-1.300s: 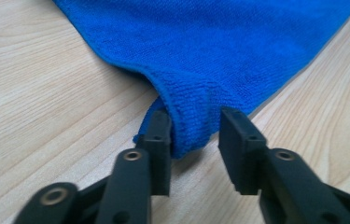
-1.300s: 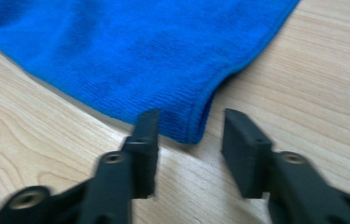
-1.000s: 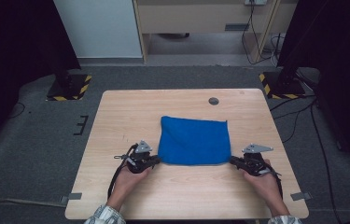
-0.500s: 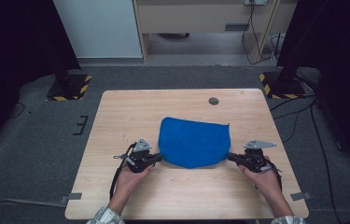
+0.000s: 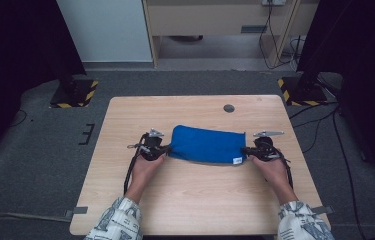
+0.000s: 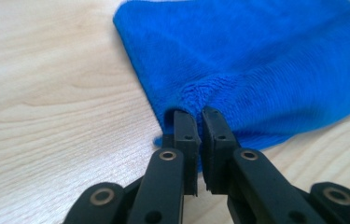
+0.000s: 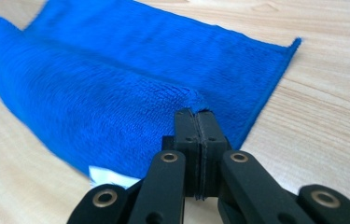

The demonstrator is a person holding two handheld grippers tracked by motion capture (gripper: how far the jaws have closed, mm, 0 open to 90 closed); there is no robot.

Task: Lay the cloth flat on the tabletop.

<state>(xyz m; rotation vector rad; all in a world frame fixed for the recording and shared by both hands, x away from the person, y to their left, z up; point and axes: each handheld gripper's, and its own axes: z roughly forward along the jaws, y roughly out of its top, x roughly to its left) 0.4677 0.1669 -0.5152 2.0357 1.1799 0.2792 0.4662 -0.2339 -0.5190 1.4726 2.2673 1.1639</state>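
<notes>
A blue cloth (image 5: 205, 144) lies on the wooden table (image 5: 190, 200), its near part lifted and folded back over the rest. My left gripper (image 5: 164, 148) is shut on the cloth's left near corner; in the left gripper view the blue cloth (image 6: 256, 70) bunches between the closed jaws of the left gripper (image 6: 199, 114). My right gripper (image 5: 246, 150) is shut on the right near corner. In the right gripper view the blue cloth (image 7: 116, 84) rises to the right gripper (image 7: 196, 114), and a white label (image 7: 105, 177) hangs at its near edge.
A small dark round hole (image 5: 229, 108) sits near the table's far edge. Bare wood lies in front of the cloth, where the person's hands and patterned sleeves (image 5: 115, 225) reach in. Black stands with yellow-striped bases (image 5: 75, 92) flank the table on the floor.
Both grippers have carried the cloth's near edge away from the person and over the rest of it. The flat square has become a narrower folded band.
</notes>
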